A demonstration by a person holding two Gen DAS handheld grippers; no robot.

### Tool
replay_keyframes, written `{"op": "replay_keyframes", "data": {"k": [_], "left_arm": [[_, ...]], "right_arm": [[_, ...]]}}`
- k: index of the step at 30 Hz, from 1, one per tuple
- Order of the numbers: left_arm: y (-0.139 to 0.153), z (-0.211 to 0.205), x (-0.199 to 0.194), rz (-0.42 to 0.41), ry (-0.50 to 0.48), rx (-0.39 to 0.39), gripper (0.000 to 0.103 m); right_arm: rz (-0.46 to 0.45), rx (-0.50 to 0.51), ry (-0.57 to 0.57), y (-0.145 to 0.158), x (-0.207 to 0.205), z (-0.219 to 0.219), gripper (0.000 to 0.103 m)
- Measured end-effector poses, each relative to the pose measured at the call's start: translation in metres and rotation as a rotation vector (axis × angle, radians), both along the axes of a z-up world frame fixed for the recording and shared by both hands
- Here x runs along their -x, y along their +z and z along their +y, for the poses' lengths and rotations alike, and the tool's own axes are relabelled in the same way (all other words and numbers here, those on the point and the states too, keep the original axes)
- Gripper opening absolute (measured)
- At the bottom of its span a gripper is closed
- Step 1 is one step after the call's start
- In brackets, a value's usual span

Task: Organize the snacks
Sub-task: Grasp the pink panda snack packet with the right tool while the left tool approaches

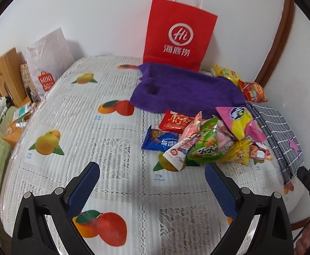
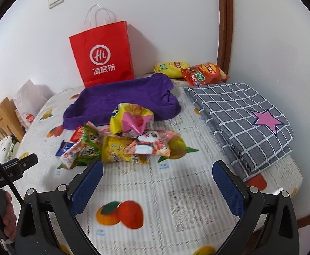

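both tools (image 1: 152, 180) (image 2: 157, 177) spread wide, low over tablecloth (image 1: 116, 182)

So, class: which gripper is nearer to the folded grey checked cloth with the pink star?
Right. The right gripper hovers open just beside the grey checked cloth; the left gripper sits farther off, left of the snack pile.

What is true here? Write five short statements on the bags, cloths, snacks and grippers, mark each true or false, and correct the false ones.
1. The red paper bag stands upright against the wall. True.
2. The purple towel lies behind the snack pile. True.
3. The left gripper is shut on a snack. False: it is open and holds nothing.
4. The grey checked cloth bears a green star. False: the star is pink.
5. The right gripper is open. True.
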State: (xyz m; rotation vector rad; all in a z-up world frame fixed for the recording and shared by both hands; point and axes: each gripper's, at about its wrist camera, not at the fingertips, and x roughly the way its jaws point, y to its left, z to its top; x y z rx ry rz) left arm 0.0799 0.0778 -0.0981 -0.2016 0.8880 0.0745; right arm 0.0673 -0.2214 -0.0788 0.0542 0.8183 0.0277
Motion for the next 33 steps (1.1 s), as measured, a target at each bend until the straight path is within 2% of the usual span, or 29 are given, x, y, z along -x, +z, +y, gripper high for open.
{"op": "replay_keyframes", "data": {"k": [9,15,28,33], "left_arm": [[-0.030,0.008,-0.027,0.067,0.014,0.004,0.099],[-0.047,0.014,-0.042,0.096,0.022,0.015,0.099],[-0.052,0.021,-0.057,0.106,0.027,0.022,0.099],[-0.053,0.023,-0.060,0.102,0.028,0.020,0.099]], "right_arm": [[0.052,-0.002,-0.025,-0.023,-0.044,-0.011,0.102],[0.102,-0.006,-0.002,-0.040,-0.072,-0.004,0.102],[0.175,0.054,0.028,-0.066,-0.106,0.012,0.102],[0.217,0.055,0.027,-0.076,-0.115,0.013,0.088]]}}
